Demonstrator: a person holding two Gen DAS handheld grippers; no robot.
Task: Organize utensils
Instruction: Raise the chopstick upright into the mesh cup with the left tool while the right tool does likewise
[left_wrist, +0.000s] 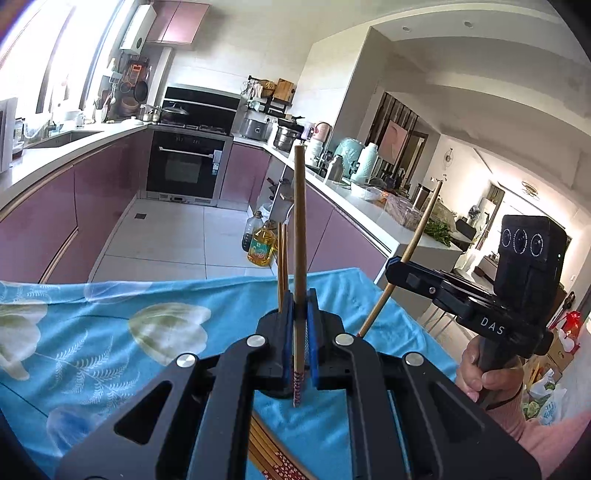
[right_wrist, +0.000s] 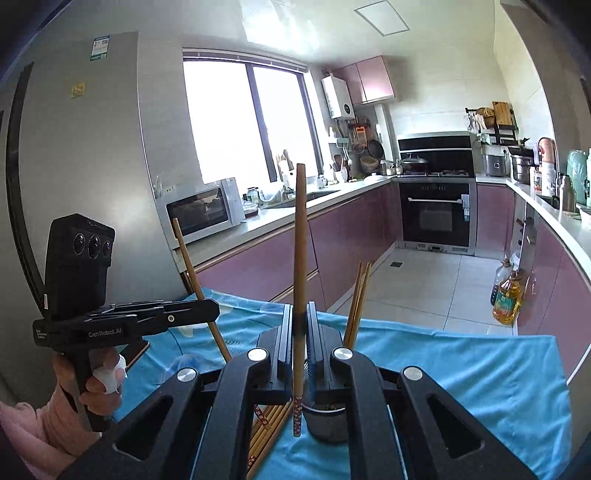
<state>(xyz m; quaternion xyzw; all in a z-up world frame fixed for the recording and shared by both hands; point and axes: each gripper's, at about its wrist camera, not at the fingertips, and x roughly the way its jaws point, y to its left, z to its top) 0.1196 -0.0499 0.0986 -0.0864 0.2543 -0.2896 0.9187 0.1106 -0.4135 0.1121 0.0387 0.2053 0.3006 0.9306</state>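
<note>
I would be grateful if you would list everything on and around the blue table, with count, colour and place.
held chopstick: two, tan with patterned ends, one upright in each gripper
loose chopsticks: a bundle, tan, lying on the cloth
holder: one, dark mesh, on the cloth with two chopsticks standing in it
tablecloth: one, blue with pale flowers, over the table
oil bottles: two, yellow and dark, on the floor
microwave: one, white, on the counter
oven: one, black, built in
left gripper: black, shut on a chopstick
right gripper: black, shut on a chopstick
hands: two, gripping the handles

Black tool (left_wrist: 300, 306) with blue pads, silver screws, pink sleeve (right_wrist: 40, 424), white-bandaged finger.
</note>
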